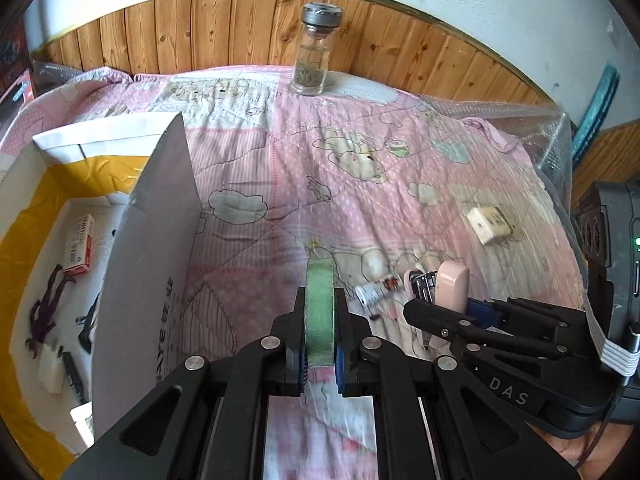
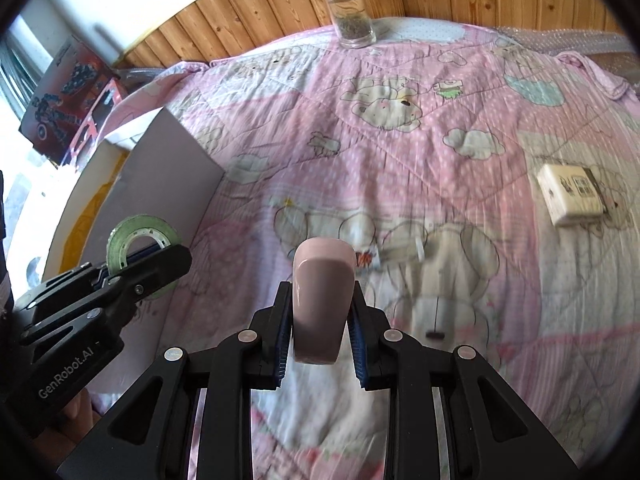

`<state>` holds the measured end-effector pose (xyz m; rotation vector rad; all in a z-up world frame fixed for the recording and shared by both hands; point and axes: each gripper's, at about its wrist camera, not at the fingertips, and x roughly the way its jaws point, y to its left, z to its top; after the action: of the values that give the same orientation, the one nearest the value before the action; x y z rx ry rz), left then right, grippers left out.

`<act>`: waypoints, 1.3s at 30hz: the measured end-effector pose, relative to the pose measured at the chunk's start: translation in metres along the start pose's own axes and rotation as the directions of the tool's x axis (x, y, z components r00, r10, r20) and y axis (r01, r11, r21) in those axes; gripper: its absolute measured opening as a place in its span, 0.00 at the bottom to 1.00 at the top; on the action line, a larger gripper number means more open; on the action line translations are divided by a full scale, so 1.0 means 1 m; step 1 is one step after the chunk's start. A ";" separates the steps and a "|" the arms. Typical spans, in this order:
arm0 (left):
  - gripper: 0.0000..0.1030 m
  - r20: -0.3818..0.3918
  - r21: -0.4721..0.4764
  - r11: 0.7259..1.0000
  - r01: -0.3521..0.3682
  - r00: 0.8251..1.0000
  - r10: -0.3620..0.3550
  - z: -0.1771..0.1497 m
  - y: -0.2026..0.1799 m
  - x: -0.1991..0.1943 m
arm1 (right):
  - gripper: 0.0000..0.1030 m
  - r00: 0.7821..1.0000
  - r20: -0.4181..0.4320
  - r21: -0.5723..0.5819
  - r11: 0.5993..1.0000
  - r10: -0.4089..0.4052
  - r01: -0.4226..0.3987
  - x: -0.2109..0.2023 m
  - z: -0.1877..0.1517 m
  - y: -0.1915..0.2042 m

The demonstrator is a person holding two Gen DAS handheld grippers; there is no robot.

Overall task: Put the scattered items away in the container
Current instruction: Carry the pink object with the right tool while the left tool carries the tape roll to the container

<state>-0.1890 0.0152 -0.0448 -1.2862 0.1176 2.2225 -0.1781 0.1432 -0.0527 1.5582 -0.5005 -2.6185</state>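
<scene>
At far left, the open white box [image 1: 148, 216] lined with yellow plastic is cut off by the frame edge, and its raised flap hides part of the inside; a small red-and-white carton [image 1: 79, 245] lies in it, its print too small to read, beside dark tangled bits I cannot identify. Grey lettering runs along the flap but is too skewed to read. Just right of the flap, the left gripper [image 1: 319, 332] has its jaws pinching a roll of green tape [image 1: 319, 312] held on edge above the pink cartoon quilt [image 1: 280, 184]; its side reads "GenRobot.AI" in the right wrist view. A small white tube [image 1: 370, 293] with red print lies on the quilt, blurred. The right gripper [image 2: 320, 320], marked "DAS", has its jaws clamped on a pink stapler [image 2: 322, 300] whose lower end is hidden. A glass jar [image 1: 314, 52] with a grey lid stands by the wooden wall panelling. Farther right lies a cream rectangular block [image 2: 570, 194] with an illegible dark label.
</scene>
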 end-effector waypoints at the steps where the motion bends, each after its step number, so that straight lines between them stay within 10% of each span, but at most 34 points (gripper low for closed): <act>1: 0.10 0.004 0.007 1.000 0.000 1.000 0.000 -0.002 -0.002 -0.004 | 0.26 1.000 0.002 0.000 1.000 -0.001 0.001 -0.003 -0.003 0.001; 39: 0.10 0.087 0.041 0.998 0.046 0.995 -0.049 -0.077 0.000 -0.127 | 0.26 0.998 0.040 -0.084 0.995 0.055 -0.051 -0.075 -0.103 0.086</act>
<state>-0.0813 -0.0654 0.0180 -1.1568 0.0955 2.2215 -0.0625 0.0517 -0.0084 1.4482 -0.4235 -2.6018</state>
